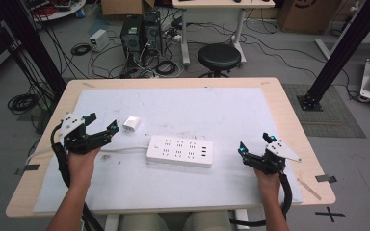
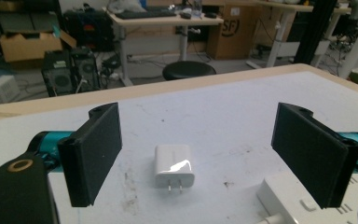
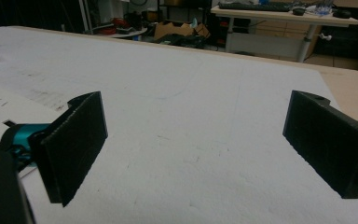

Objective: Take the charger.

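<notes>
Your right hand-held gripper (image 1: 254, 143) hovers released over bare tabletop (image 1: 183, 187), just right of the power strip (image 1: 179, 151). Your left hand-held gripper (image 1: 99, 123) is spread wide too, gripping nothing. The white charger (image 2: 174, 165) lies flat just beyond its jaws, prongs toward you. Judging from this, nothing is done yet: picking it up and plugging it in remain.

Charger (image 1: 132, 123) sits left of power strip (image 1: 180, 151), just ahead of left tool (image 1: 102, 124).
</notes>
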{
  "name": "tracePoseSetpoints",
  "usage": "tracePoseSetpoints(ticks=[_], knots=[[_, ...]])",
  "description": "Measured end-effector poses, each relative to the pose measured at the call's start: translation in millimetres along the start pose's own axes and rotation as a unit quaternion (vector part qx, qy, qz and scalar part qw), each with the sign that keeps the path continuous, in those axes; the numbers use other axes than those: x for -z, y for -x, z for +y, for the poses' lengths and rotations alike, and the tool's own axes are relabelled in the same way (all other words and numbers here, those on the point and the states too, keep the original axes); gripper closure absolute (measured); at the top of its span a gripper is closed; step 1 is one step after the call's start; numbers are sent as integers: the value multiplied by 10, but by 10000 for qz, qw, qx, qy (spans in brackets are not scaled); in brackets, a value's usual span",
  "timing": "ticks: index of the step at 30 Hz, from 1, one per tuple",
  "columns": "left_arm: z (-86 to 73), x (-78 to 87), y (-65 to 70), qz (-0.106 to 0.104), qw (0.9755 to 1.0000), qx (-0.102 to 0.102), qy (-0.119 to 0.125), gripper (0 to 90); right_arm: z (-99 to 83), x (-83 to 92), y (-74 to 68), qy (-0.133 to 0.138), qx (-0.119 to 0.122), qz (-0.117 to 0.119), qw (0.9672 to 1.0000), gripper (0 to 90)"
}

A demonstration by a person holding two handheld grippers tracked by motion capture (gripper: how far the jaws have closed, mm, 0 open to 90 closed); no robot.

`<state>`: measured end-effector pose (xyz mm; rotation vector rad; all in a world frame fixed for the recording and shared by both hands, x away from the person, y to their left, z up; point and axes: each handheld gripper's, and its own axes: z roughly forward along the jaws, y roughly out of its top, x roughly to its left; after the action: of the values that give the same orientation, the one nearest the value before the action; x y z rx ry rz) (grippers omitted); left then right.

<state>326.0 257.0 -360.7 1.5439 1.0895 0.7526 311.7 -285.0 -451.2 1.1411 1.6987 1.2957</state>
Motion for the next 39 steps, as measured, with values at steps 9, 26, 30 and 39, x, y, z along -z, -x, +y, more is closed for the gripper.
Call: tracePoseSetpoints(ticks=[9, 26, 30, 39], knots=[[216, -269, 9, 206, 9955, 214, -904, 161, -3, 8, -14, 15, 8, -15, 10000, 63], [457, -727, 102, 451, 9863, -54, -1583, 161, -5, 8, -13, 43, 50, -19, 10000, 62], [405, -852, 109, 459, 9827, -81, -1794, 161, -4, 9, -16, 21, 28, -5, 10000, 62], [315, -1012, 65, 479, 9792, -56, -1971, 164, -5, 8, -18, 40, 51, -10, 10000, 63]])
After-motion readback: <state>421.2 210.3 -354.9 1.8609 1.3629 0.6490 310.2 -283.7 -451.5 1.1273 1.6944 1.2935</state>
